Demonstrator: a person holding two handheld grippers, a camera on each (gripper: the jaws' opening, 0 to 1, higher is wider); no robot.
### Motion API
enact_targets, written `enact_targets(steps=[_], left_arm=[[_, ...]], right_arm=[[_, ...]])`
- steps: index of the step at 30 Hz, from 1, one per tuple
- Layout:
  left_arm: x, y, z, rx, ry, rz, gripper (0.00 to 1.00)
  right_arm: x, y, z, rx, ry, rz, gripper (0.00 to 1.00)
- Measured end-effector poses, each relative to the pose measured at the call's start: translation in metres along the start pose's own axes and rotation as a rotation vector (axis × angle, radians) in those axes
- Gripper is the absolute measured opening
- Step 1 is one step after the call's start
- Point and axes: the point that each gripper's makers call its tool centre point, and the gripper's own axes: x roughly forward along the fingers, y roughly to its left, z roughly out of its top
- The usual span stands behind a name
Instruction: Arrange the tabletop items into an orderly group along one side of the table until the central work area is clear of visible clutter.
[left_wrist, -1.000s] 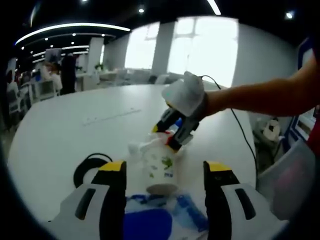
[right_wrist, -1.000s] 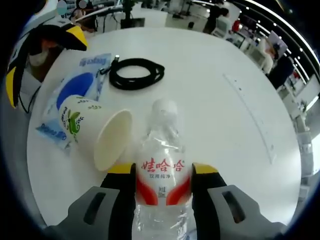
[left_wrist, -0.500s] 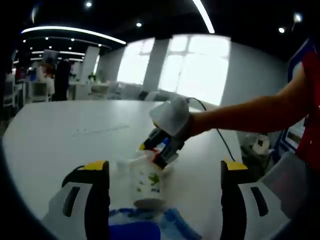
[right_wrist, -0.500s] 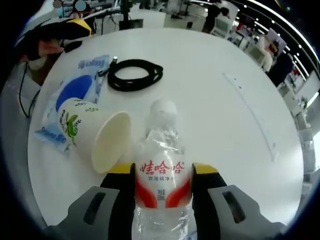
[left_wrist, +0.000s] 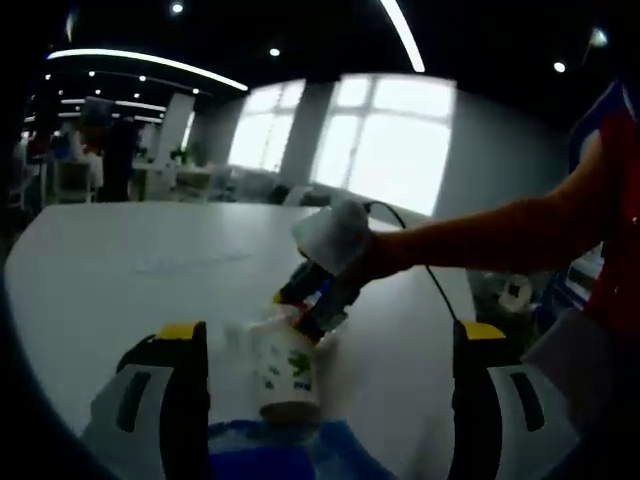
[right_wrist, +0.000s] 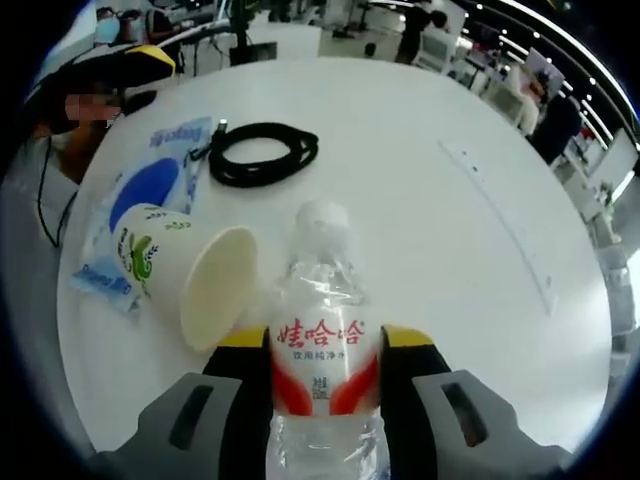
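Note:
My right gripper is shut on a clear water bottle with a red and white label, its white cap pointing away from me. A paper cup with a green leaf print lies tipped on its side just left of the bottle, mouth toward it. A blue and white packet lies under and behind the cup. A coiled black cable rests farther off. In the left gripper view, my left gripper stands open above the packet, the cup lying beyond its jaws, with the right gripper past the cup.
The white round table spreads wide beyond the items. A clear ruler lies on it to the right. A person's bare arm reaches in behind the right gripper. Chairs and people stand in the room far behind.
The left gripper's jaws have spread wider and its view has dropped lower toward the table. The bottle stays held in the right gripper; cup, packet and cable have not moved.

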Motion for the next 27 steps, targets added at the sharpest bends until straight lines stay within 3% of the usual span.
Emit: enact_targets(steps=[12,27], left_arm=[[-0.001,0.003,0.000,-0.010,0.000,0.010,0.99],[0.002,-0.001,-0.003,-0.010,0.012,0.001,0.97]], right_arm=[[-0.008,-0.008,0.007,0.033,-0.083,-0.057,0.37],[-0.037,-0.026,0.020,0.102,-0.199,-0.138,0.37]])
